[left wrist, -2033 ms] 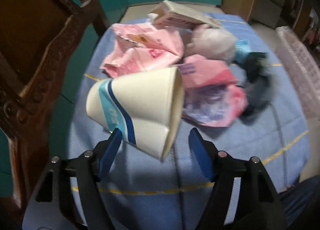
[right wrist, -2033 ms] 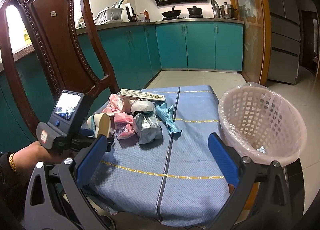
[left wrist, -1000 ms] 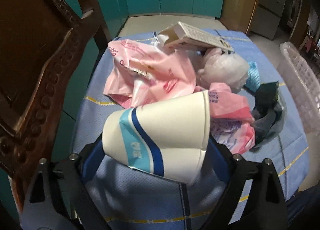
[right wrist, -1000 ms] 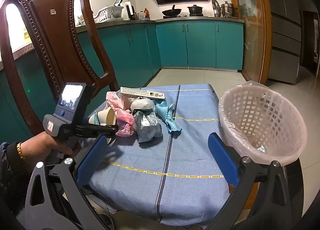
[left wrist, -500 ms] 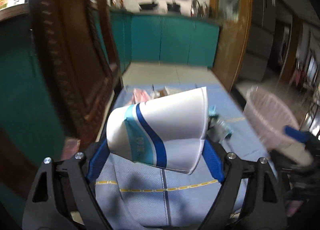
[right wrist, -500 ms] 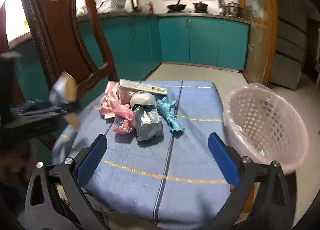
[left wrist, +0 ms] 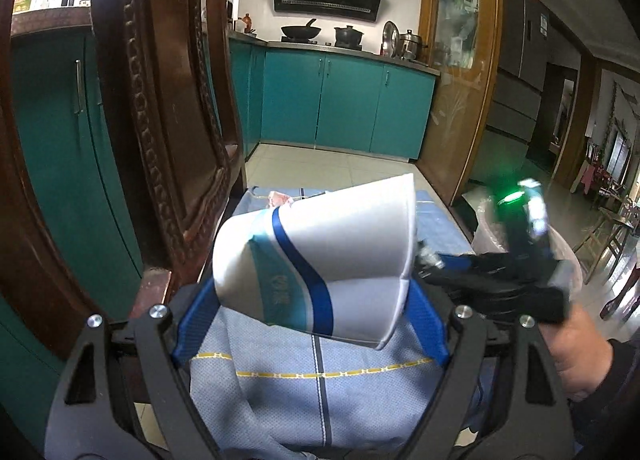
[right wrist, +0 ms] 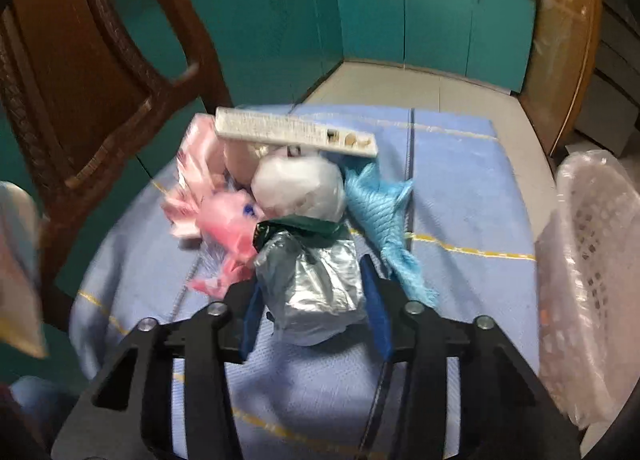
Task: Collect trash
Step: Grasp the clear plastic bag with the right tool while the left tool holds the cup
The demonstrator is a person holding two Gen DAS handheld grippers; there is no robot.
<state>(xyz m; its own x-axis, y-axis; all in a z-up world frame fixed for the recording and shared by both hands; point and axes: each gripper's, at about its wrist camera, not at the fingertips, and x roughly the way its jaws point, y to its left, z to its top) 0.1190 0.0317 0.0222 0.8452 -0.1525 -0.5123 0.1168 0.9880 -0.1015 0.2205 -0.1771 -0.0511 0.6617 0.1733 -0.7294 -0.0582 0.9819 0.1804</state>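
Now the left gripper (left wrist: 310, 310) is clamped on a squashed white paper cup with blue stripes (left wrist: 316, 260), lifted above the blue-cloth surface (right wrist: 460, 188). Beside the pink mesh basket (right wrist: 588, 260), the right gripper (right wrist: 314, 316) jaws are closing around a crumpled silver foil bag (right wrist: 312, 280).

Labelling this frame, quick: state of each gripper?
Left gripper: shut on the paper cup, held off the table.
Right gripper: closing around the silver bag; whether the fingers press it cannot be told.
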